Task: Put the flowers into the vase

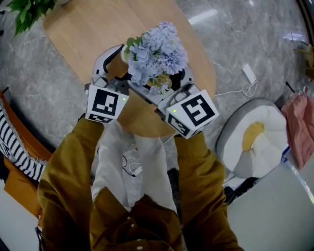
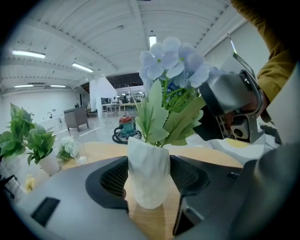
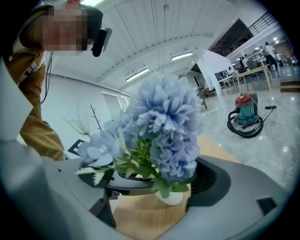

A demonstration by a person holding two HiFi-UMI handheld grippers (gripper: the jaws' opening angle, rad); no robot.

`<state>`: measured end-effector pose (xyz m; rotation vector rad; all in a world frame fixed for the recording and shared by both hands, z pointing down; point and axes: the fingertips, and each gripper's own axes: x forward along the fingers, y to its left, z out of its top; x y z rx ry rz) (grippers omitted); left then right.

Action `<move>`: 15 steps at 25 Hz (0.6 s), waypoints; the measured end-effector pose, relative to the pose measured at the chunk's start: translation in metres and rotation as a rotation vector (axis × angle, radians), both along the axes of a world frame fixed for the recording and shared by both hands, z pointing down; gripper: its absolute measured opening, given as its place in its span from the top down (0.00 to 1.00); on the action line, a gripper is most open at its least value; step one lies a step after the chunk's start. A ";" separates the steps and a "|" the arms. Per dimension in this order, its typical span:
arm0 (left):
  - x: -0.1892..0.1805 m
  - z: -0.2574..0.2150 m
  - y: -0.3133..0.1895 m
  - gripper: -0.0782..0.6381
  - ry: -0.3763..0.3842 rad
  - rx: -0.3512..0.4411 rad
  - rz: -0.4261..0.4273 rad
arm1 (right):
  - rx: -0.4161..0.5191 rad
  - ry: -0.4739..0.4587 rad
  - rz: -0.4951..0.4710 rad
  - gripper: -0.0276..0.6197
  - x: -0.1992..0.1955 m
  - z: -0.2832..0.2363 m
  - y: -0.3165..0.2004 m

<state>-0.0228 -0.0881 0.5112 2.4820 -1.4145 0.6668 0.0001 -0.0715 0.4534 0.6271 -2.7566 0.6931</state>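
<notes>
— Round wooden table (image 1: 73,34) on a grey marble floor (image 1: 235,29), with a leafy potted plant (image 1: 27,12) at its far left edge. Where are the flowers sitting?

— The flowers (image 1: 157,51) are standing in the vase (image 2: 147,192), toward the near side of the table. The blue heads are pointing up and the green leaves are coming out of the mouth. I am judging the placing step as done, or very nearly.

— And which gripper is holding what?

— The left gripper (image 2: 151,171) is gripping the white vase from both sides. Its pads are lying against the walls and steadying it upright on the table. The right gripper (image 3: 157,185) is standing wide open at the right of the bunch. The blooms are sitting between its jaws, but nothing is squeezing them.

— So this is the letting-go stage?

— That is how I am reading it: the flowers are in and the right gripper is spread, not pinching.

— What is the next move calling for?

— Probably drawing the right gripper back toward the person without catching leaves or petals, since they are crowding the gap. After that the left gripper is going to need a gentle opening so the vase is not tipping. It is looking narrow at the foot and top-heavy under that bunch.
</notes>
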 end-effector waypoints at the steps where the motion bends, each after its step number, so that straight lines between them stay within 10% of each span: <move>1: 0.000 0.000 0.000 0.49 -0.001 0.000 0.001 | 0.018 0.010 0.008 0.24 0.003 -0.005 0.001; 8: -0.001 0.002 -0.001 0.49 -0.004 -0.007 0.005 | 0.235 0.129 -0.050 0.24 -0.008 -0.044 0.007; 15: 0.002 -0.001 0.001 0.49 -0.003 -0.008 0.000 | 0.239 0.198 -0.108 0.24 -0.016 -0.035 0.012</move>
